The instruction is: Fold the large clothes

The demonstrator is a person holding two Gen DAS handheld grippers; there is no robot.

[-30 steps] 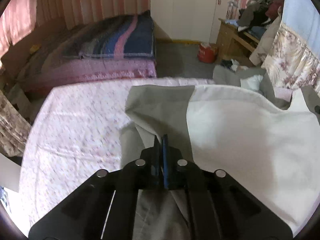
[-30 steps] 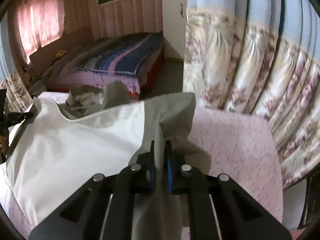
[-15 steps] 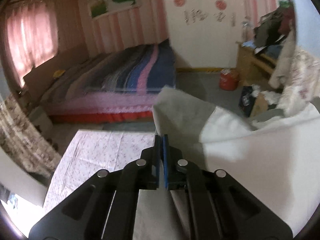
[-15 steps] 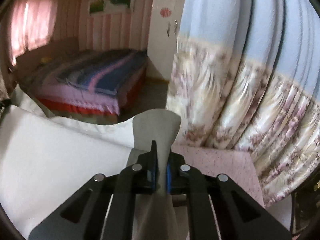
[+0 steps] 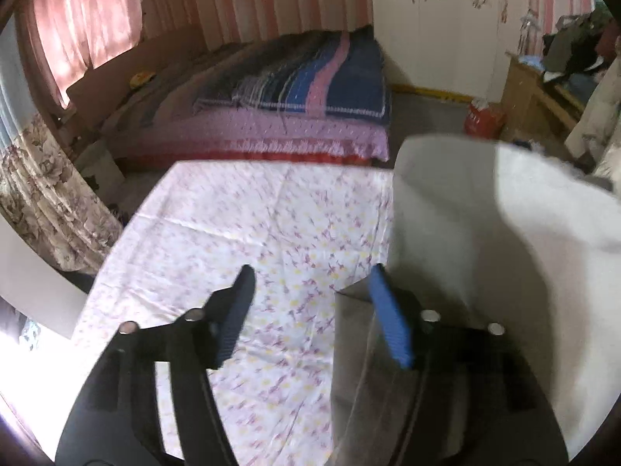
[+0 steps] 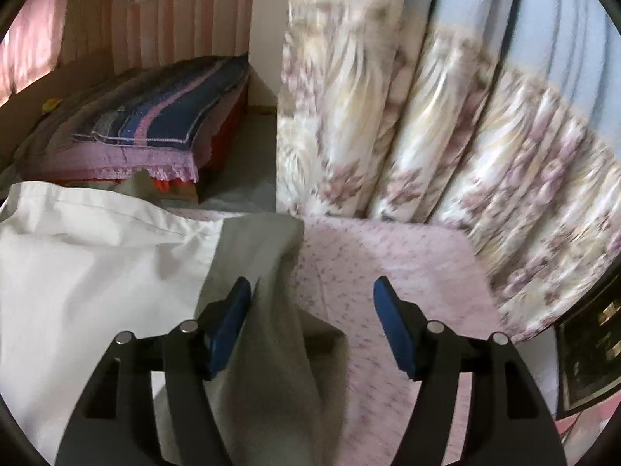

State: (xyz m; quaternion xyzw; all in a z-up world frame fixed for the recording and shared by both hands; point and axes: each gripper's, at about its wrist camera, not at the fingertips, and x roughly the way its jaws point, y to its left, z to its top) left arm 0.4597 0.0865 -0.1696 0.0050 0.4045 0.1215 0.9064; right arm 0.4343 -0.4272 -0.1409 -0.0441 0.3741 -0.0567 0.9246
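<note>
Left wrist view: the left gripper (image 5: 310,291) was pinched shut on the grey sleeve half a second ago, now its jaws are spread wide with nothing between them. The garment (image 5: 524,272), smooth white cloth with a grey panel, lies draped on the right, its grey edge against the blue pad of the right-hand finger. Under it is the floral sheet (image 5: 240,233), thin and creased, pale with tiny purple sprigs.

Right wrist view: same deal, the right gripper (image 6: 310,295) has let go too and stands wide open. The grey sleeve (image 6: 268,310) slumps in a soft fold between the fingers, touching the left one. White body of the garment (image 6: 89,264) spreads left over the pink sheet (image 6: 407,264). Flowery curtains (image 6: 427,136) hang behind, blurry.
</note>
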